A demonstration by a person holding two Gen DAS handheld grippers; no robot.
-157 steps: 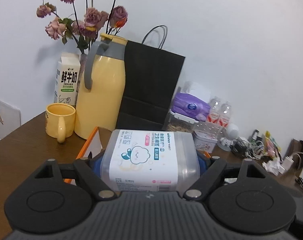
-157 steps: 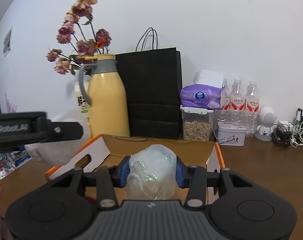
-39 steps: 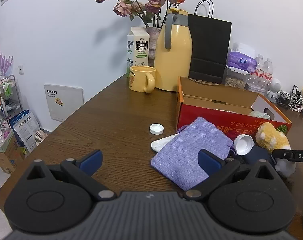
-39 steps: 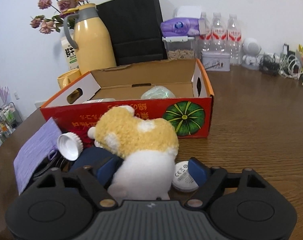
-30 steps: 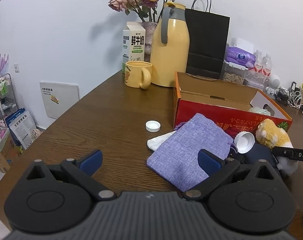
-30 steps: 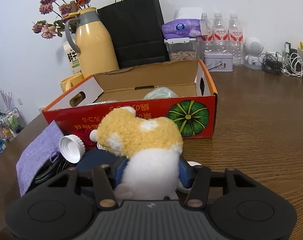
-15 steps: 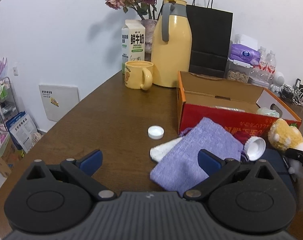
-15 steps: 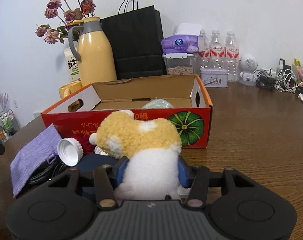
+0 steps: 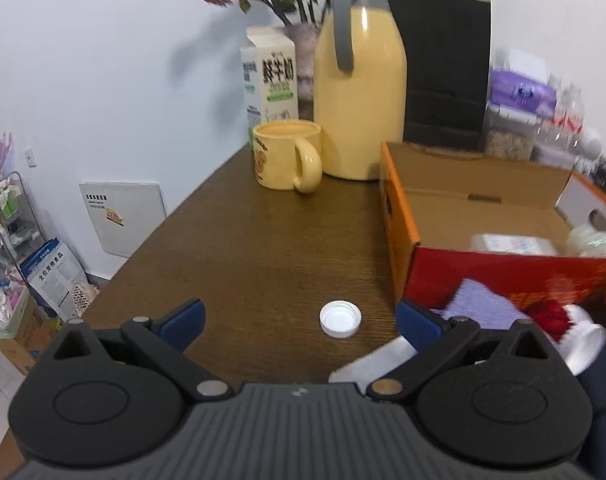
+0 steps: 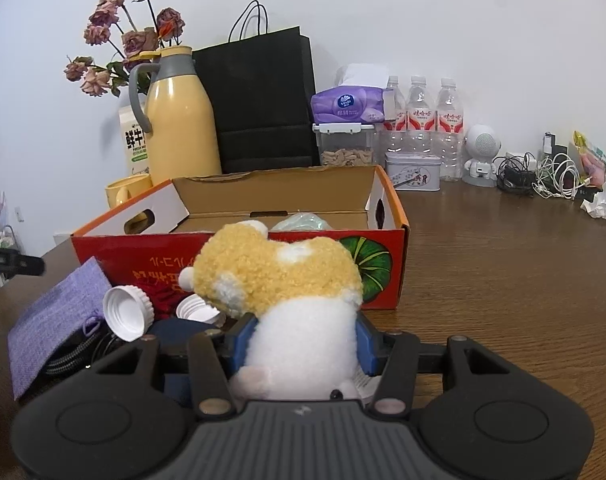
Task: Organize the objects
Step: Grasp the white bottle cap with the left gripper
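Right gripper [image 10: 301, 346]: jaws clamped on the plush toy [image 10: 287, 292] at its white lower body, one blue pad on each flank. The pile bulges over both pads — a squeezed grip, not a loose one. The toy sits just in front of the red cardboard box [image 10: 387, 280], its yellow head leaning toward the box's near wall. Whether its base rests on the table [image 10: 503, 280] or is lifted clear, I cannot tell; the gripper body hides the underside.

Handling, judged from looks: light, soft, compressible, no hard core evident. Fuzzy pile gives good friction, so slip is unlikely, but the body will deform and the top-heavy head may flop when tilted. The present hold low on the torso is sound; a grip nearer the middle would steady the head.

Left gripper [image 9: 299, 316]: jaws wide apart, nothing between the pads. It hovers over the table with the small white bottle cap [image 9: 340, 318] lying just ahead, between the fingers' line. The cap looks rigid, light, smooth and low — best pinched across its rim, square on.

The purple cloth pouch [image 9: 479, 308] lies against the box front — limp; take a bunched fold.
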